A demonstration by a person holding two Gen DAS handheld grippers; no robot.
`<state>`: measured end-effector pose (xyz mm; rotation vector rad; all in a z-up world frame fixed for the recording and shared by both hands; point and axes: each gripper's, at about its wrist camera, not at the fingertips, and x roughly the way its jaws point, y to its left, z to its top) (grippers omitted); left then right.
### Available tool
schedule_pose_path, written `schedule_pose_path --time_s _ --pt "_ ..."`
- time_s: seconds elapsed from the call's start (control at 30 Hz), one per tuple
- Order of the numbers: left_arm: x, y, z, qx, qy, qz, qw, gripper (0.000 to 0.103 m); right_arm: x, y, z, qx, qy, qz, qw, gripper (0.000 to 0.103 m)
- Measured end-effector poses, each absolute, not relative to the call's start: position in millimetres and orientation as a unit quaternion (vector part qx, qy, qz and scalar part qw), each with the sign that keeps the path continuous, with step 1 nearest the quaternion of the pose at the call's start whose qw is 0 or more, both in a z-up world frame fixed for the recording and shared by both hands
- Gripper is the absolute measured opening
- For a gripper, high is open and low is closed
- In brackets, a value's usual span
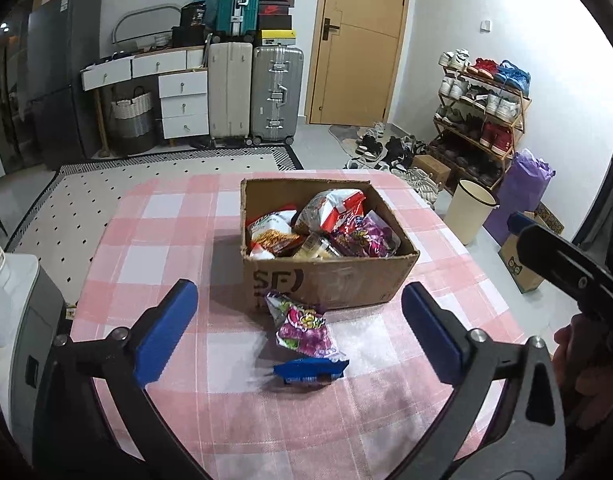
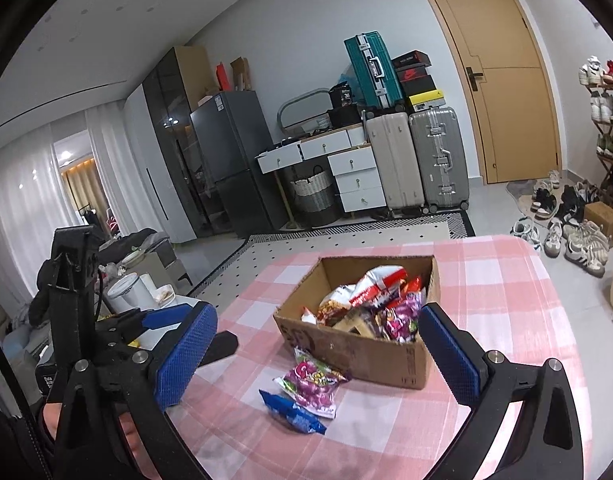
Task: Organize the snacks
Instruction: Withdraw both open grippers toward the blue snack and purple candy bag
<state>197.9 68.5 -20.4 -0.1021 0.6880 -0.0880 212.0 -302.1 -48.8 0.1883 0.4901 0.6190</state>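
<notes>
Both grippers are hanging over the near edge of the desk point(image 1: 154, 240), fingers spread wide and gripping nothing, which suggests they are lining up for a pick.

The left gripper point(image 1: 300, 330) is framing the two loose snacks between its fingers. The purple bag point(image 1: 306, 328) is lying at 6 o'clock from the box point(image 1: 330, 276), its top corner touching the box's near wall. The blue pack point(image 1: 311, 372) is sitting just beyond it, further toward 6, overlapping the bag's lower edge.

The right gripper point(image 2: 318, 360) is looking at the same pair from the right side.

The box is standing open at mid-desk, already heaped with snacks point(image 1: 326, 228), so these two are probably the last to go in.

The box wall is showing "SF" in black. Snack lettering is too blurred to read.
</notes>
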Motion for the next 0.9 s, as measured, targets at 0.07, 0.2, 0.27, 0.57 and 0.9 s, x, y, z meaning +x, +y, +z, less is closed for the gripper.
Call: schedule_pose_path --time_s 0.07,0.2,0.27,0.57,0.9 --pt "194 72 -26 -0.057 0.338 -0.041 0.939 0.102 209 -305 -54 0.095 0.241 0.301 0.918 0.102" --pt "184 79 -45 -0.063 0.344 -0.035 0.936 0.102 203 -308 -67 0.098 0.243 0.303 0.916 0.102" --pt "182 82 -59 -0.070 0.355 -0.036 0.931 0.102 202 -308 -73 0.098 0.247 0.303 0.915 0.102" --pt "187 78 -124 -0.101 0.403 -0.059 0.908 0.102 201 -306 -112 0.108 0.282 0.301 0.905 0.102" --pt "219 58 -173 -0.100 0.446 -0.065 0.887 0.102 209 -315 -143 0.124 0.309 0.296 0.895 0.102"
